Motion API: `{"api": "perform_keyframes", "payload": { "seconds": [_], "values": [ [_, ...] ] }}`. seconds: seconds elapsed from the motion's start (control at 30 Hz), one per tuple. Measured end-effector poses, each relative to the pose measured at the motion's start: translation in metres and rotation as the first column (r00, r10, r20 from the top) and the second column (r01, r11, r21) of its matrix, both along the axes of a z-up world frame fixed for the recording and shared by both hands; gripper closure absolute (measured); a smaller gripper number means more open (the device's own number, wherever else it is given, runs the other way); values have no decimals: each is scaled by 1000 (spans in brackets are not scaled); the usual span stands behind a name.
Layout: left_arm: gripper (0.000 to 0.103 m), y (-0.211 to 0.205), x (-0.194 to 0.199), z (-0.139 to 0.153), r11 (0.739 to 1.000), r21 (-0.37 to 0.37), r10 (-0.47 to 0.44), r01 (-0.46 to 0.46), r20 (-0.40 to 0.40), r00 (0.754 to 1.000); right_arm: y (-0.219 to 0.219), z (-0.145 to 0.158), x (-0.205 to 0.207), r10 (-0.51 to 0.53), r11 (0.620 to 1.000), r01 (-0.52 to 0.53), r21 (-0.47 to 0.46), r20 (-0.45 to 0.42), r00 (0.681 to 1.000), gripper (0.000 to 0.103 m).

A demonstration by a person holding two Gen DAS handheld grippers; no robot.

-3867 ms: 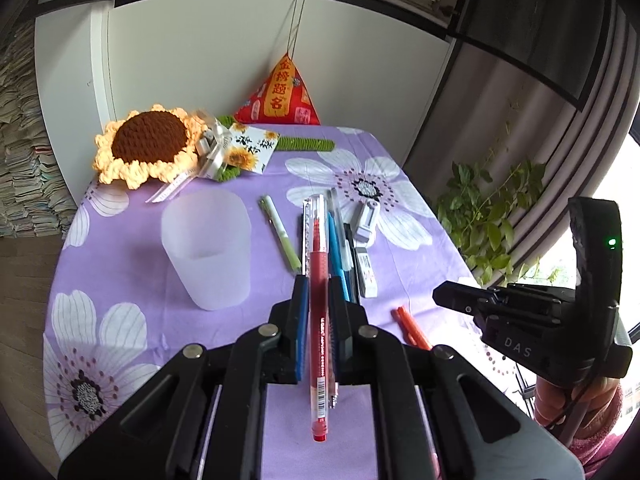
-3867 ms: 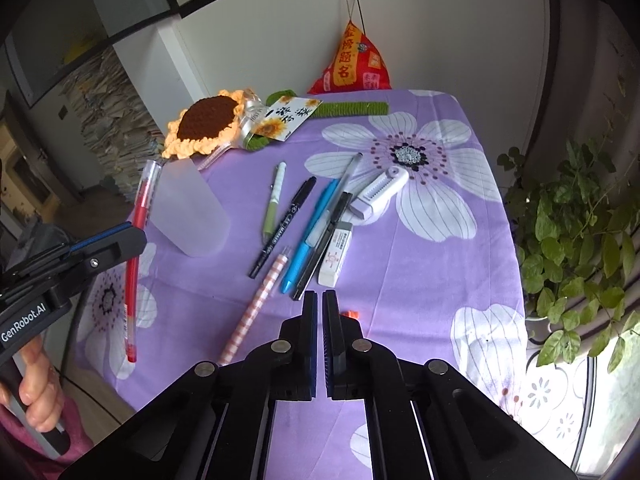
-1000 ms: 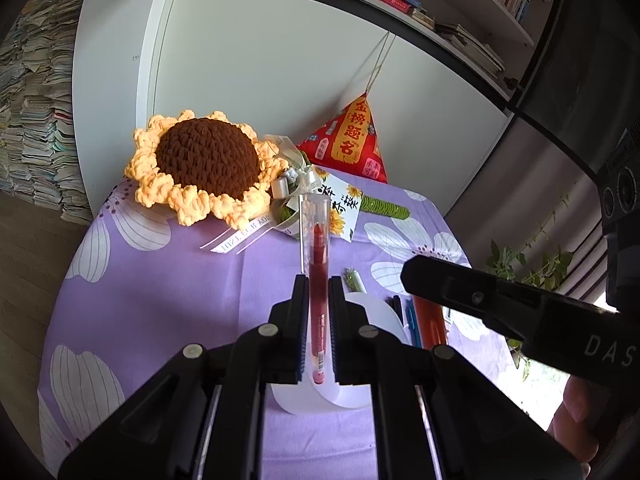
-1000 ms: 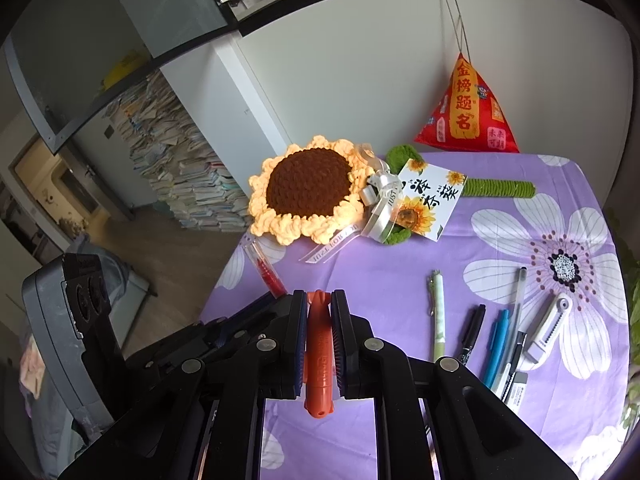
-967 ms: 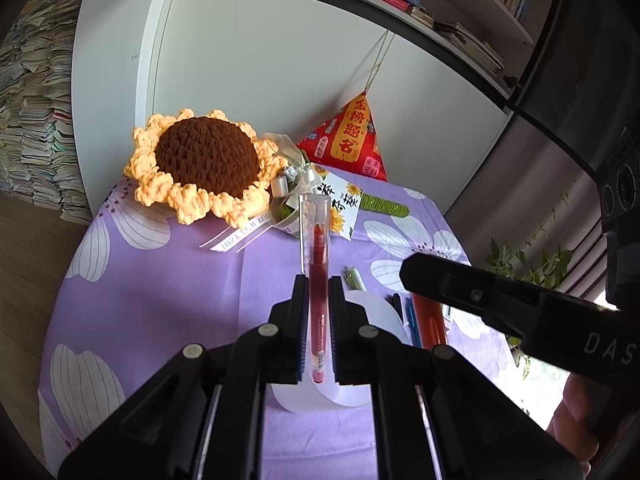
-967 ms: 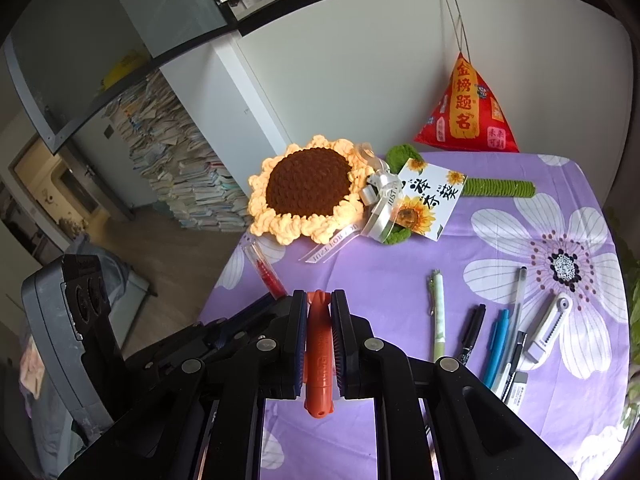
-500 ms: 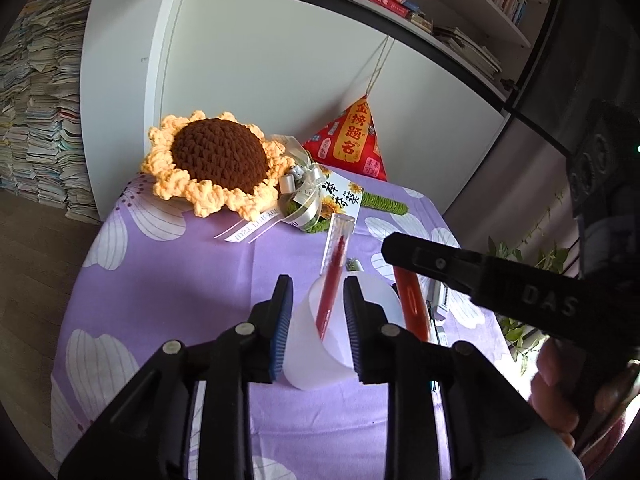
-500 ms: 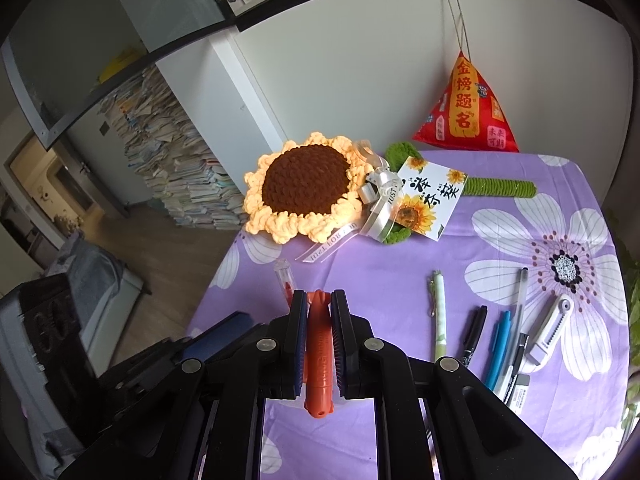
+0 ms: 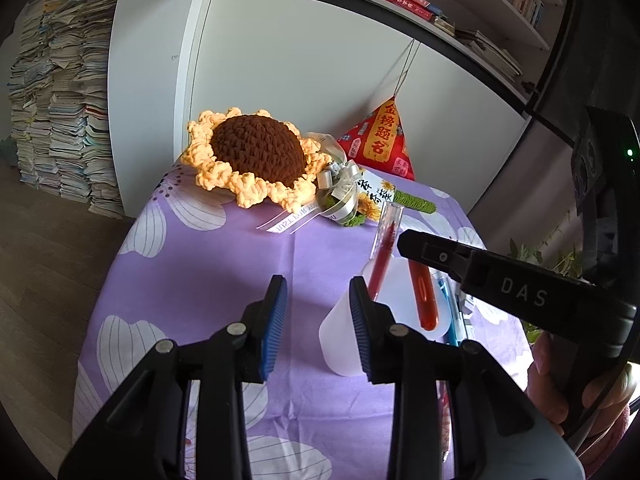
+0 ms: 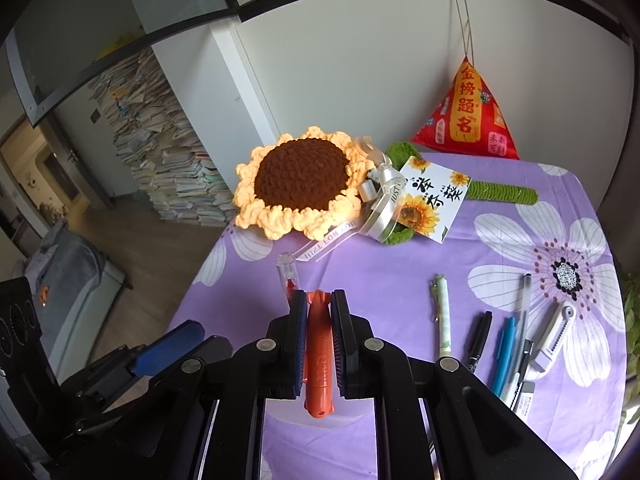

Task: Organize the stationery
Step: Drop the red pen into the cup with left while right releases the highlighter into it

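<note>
Nearest, the left claw (image 9: 318, 320) has just been opening; its blue pads stand apart with nothing between them. Just beyond, the red gel pen (image 9: 383, 250) leans inside the frosted cup (image 9: 340, 344), set toward the counter's (image 9: 224, 264) near edge. The right claw (image 10: 319, 336) is clamped on an orange marker (image 10: 319, 364) over that cup. More pens (image 10: 480, 340) lie toward the right edge. A crochet sunflower (image 10: 300, 184) rests at the far edge.
</note>
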State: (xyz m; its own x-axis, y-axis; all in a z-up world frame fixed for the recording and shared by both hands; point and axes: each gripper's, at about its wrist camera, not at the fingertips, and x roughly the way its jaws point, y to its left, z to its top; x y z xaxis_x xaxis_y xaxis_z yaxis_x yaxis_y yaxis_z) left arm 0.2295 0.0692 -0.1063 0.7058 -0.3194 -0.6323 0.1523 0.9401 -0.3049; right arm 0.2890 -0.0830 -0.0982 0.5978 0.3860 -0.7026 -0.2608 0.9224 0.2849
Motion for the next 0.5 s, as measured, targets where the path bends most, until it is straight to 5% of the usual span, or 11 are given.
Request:
{"api": "perform_keyframes", "payload": {
  "seconds": [0.5],
  "values": [
    [73, 9, 1, -4, 999, -5, 32, -32, 4, 999, 10, -10, -4, 6, 999, -4, -45, 36, 999, 90]
  ]
}}
